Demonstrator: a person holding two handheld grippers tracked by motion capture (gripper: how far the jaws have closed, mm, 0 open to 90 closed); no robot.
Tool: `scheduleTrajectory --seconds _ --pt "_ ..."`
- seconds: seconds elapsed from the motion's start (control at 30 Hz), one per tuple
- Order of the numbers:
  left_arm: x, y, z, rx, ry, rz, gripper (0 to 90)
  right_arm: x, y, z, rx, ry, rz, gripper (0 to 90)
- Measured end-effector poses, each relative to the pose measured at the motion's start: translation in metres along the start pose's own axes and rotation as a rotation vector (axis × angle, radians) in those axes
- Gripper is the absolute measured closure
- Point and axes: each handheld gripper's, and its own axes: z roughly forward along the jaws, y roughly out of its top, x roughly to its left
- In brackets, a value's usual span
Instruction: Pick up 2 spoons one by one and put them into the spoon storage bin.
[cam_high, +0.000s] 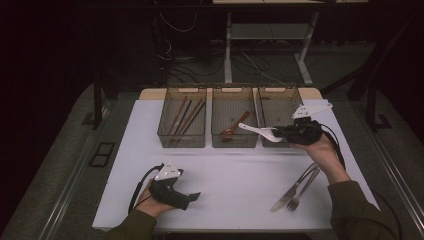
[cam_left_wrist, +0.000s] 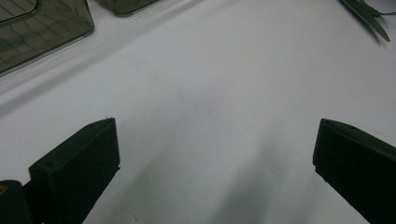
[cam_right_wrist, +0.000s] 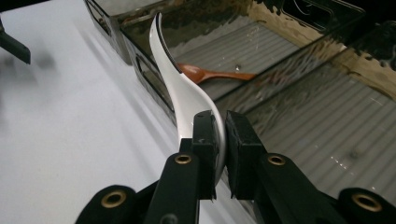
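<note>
Right up close, my right gripper (cam_right_wrist: 219, 140) has its jaws clamped on a white spoon (cam_right_wrist: 180, 88), gripped by one end, the rest of it curving up and away toward the bins. From the high view I've got that gripper (cam_high: 280, 132) held over the front edge of the right bin (cam_high: 280, 102), with the spoon (cam_high: 257, 130) reaching leftward across the front of the middle bin (cam_high: 234, 95). A brown wooden spoon (cam_right_wrist: 212, 74) lies inside that middle bin, on its ribbed floor.

Over on my left, the left gripper (cam_left_wrist: 215, 154) has its jaws spread wide with only bare white table (cam_left_wrist: 210, 84) between them. It hangs low near the front edge of the table (cam_high: 230, 175), left gripper (cam_high: 192, 196) pointing right, well apart from everything else.

Outward from there: the left bin (cam_high: 182, 95) holds several long dark and reddish sticks (cam_high: 184, 116), chopsticks by the look. A knife (cam_high: 294, 189) and a fork (cam_high: 301, 192) lie side by side on the table near my right forearm, angled toward the bins
</note>
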Motion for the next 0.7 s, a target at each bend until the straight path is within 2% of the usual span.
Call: scheduleTrajectory --seconds 0.23,0.47,0.7 --pt "0.000 0.000 0.000 0.000 -0.001 -0.002 0.0 -0.001 0.018 0.021 0.014 -0.020 -0.028 82.7" --pt "0.000 0.000 0.000 0.001 -0.003 -0.001 0.0 0.004 0.036 0.044 0.028 -0.007 -0.047 82.7" --pt "0.000 -0.001 0.000 0.001 -0.005 -0.005 0.0 0.008 0.046 0.068 0.074 -0.012 -0.062 82.7"
